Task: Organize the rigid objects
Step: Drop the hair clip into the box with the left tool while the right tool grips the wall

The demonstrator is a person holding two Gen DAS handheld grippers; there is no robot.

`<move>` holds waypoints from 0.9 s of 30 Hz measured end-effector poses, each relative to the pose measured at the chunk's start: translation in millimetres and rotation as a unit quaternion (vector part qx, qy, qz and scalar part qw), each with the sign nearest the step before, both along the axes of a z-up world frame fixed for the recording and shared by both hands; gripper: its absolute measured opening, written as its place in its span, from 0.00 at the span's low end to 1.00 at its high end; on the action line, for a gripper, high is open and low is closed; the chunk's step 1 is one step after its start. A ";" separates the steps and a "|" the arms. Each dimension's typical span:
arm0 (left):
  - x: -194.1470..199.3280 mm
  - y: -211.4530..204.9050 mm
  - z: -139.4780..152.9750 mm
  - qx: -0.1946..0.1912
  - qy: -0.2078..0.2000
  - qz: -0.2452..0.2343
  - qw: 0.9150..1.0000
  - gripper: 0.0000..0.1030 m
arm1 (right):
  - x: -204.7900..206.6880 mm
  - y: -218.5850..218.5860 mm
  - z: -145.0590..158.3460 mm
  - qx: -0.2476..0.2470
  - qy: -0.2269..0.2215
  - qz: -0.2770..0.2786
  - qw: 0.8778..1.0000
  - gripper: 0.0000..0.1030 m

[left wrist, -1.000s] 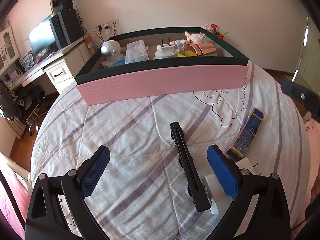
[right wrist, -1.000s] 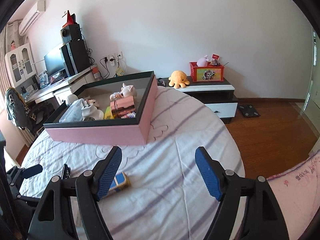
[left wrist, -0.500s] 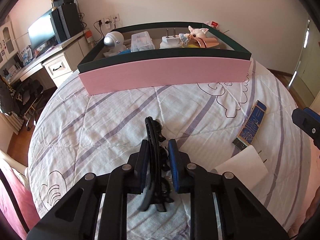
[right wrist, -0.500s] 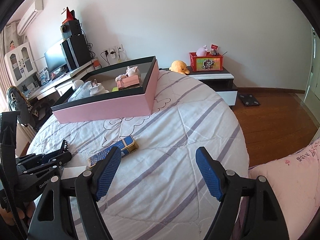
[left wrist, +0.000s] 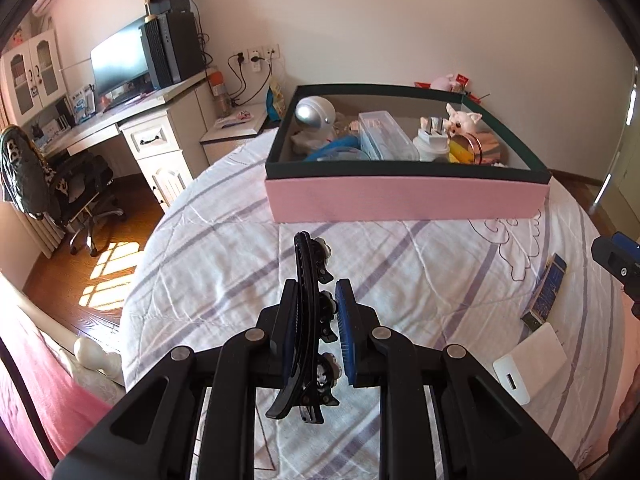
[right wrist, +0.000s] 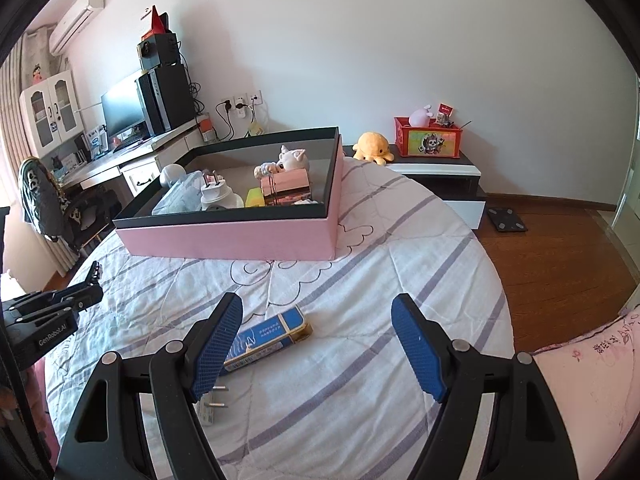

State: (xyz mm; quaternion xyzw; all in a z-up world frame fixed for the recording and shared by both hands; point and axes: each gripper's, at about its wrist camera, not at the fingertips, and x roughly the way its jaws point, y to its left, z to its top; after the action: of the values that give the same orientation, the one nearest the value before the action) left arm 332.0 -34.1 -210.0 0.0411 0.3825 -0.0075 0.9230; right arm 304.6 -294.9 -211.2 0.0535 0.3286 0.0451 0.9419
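My left gripper (left wrist: 318, 312) is shut on a long black hair clip (left wrist: 306, 276), lifted off the bedspread and standing on edge between the blue pads. Ahead sits the pink box with a dark rim (left wrist: 404, 198), holding a grey ball gadget, a clear case, a white plug and a pig toy. In the right wrist view my right gripper (right wrist: 316, 344) hangs open over the bed, nothing between its fingers. A blue and gold flat box (right wrist: 266, 336) lies just past its left fingertip. A white charger (left wrist: 530, 362) lies near it. The left gripper (right wrist: 86, 290) shows at that view's left edge.
The round bed with a striped white quilt (right wrist: 360, 280) drops off to wooden floor on the right. A desk with a monitor (left wrist: 116, 60) and an office chair (left wrist: 76, 184) stand at the left. A low cabinet with an orange plush (right wrist: 374, 146) is behind the bed.
The left gripper closed on the hair clip, which lay flat between wide jaws a second ago, and lifted it toward the pink box. The right gripper stayed open and tilted down over the blue box.
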 end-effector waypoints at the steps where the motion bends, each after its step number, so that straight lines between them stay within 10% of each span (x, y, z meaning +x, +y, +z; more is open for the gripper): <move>1: 2.6 1.9 4.2 0.000 -0.004 -0.001 1.000 0.18 | 3.4 1.4 2.3 -0.002 -0.003 0.001 1.000 0.76; 17: 109.5 8.3 51.8 0.012 -0.042 -0.030 0.999 0.18 | 130.2 -0.5 25.6 -0.041 0.000 -0.003 0.999 0.76; 27: 166.4 -3.7 30.5 0.022 -0.016 -0.046 0.999 0.18 | 182.3 -4.5 -9.9 -0.039 0.063 0.028 0.997 0.16</move>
State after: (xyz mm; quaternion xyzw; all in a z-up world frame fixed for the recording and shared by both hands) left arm 498.4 -37.8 -179.5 0.0787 0.3657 -0.0407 0.9265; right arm 486.9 -299.5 -221.0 0.0107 0.3901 0.0548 0.9191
